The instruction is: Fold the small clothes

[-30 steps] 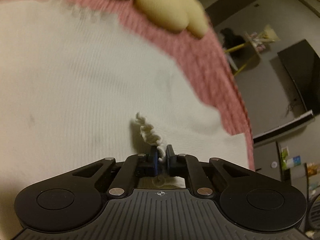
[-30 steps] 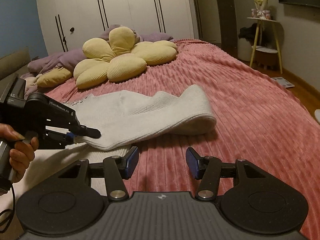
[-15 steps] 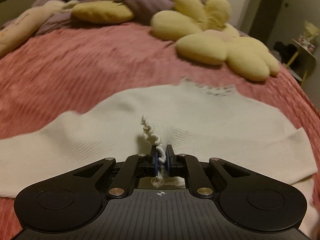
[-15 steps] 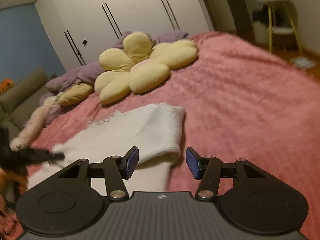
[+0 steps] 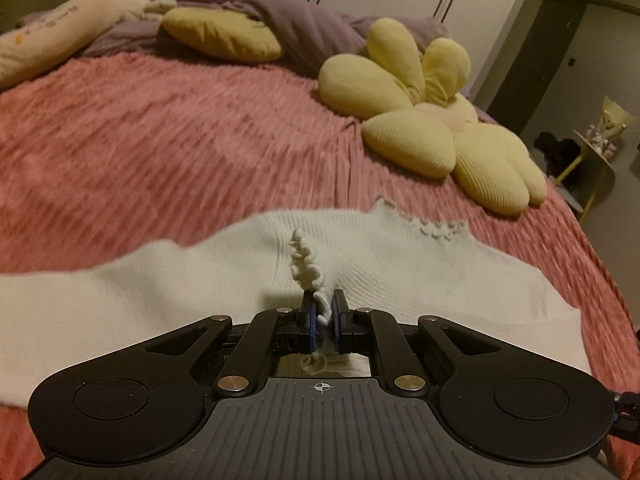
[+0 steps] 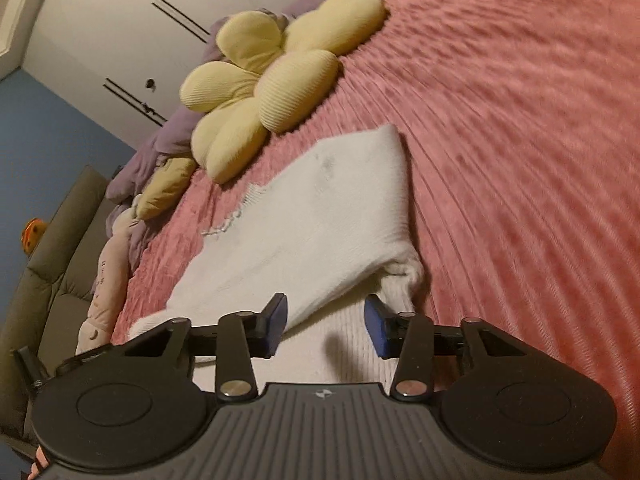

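Note:
A small white knit garment (image 5: 192, 280) lies spread on the pink bedspread (image 5: 160, 152). My left gripper (image 5: 323, 316) is shut on its frilly edge, which sticks up between the blue pads. In the right wrist view the same garment (image 6: 316, 216) lies partly folded over itself. My right gripper (image 6: 326, 326) is open, low over the garment's near folded corner, with the cloth showing between its blue pads (image 6: 376, 330).
A yellow flower-shaped cushion (image 5: 432, 136) lies just beyond the garment and also shows in the right wrist view (image 6: 264, 80). Purple bedding (image 5: 288, 20) and a pale pillow (image 5: 52, 44) sit at the head. A grey sofa (image 6: 52, 264) stands left, a side table (image 5: 596, 160) right.
My left gripper has lowered the held edge, so the garment now lies flatter on the bed. My right gripper has come down and in over the garment's folded corner, still open.

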Available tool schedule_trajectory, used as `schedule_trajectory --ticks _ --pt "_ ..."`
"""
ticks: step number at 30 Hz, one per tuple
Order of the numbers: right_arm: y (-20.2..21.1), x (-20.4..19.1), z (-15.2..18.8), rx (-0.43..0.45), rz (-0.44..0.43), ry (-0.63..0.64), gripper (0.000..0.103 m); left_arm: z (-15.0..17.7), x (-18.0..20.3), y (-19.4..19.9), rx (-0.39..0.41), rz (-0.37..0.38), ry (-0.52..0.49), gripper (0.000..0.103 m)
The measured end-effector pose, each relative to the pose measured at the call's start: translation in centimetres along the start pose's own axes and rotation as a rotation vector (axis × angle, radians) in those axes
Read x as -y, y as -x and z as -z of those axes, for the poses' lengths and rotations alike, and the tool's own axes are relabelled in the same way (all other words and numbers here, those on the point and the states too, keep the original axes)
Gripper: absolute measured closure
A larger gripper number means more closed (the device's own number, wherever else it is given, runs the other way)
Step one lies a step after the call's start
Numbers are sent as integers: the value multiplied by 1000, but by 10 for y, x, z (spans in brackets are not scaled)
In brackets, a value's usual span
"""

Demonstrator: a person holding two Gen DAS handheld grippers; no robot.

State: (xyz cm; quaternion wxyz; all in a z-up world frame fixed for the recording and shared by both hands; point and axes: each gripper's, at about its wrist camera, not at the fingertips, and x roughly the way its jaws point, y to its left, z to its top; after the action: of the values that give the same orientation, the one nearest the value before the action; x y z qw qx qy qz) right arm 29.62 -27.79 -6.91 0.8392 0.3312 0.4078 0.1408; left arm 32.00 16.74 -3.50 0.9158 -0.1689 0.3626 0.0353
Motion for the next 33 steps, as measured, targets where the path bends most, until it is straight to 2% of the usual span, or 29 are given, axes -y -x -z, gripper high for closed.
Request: schedule_trajectory --ticks 3,6,8,9,14,17,22,25,28,30,33 --pt "-6 -1 2 14 38 -5 72 -4 0 1 23 -24 -30 94" --pt "-10 -2 -1 29 64 -6 78 -1 -3 -5 1 -32 -26 94" --pt "-14 -3 -2 34 81 -8 89 4 -3 -8 -11 -42 -47 94" --pt "-16 -2 -2 35 86 -8 91 6 -4 -9 -16 -46 -54 94" --pt "-18 4 -8 60 45 -79 91 10 -10 -12 -30 -36 -24 93" --pt "-18 13 -9 76 10 -159 84 8 -9 -10 -21 -23 -23 93" --pt "-20 32 -8 97 -37 -293 84 7 -4 -12 -27 -26 -43 93" --pt "-21 24 -12 106 37 -204 97 9 -3 -11 -10 11 -30 93" --pt "-13 12 -16 203 143 -56 97 17 5 -14 -6 5 -72 93" --pt "-18 12 -16 178 175 -22 97 25 6 -21 -29 -19 -98 94" --pt "-22 8 -12 160 200 69 99 34 -2 -27 -54 -10 -65 93"
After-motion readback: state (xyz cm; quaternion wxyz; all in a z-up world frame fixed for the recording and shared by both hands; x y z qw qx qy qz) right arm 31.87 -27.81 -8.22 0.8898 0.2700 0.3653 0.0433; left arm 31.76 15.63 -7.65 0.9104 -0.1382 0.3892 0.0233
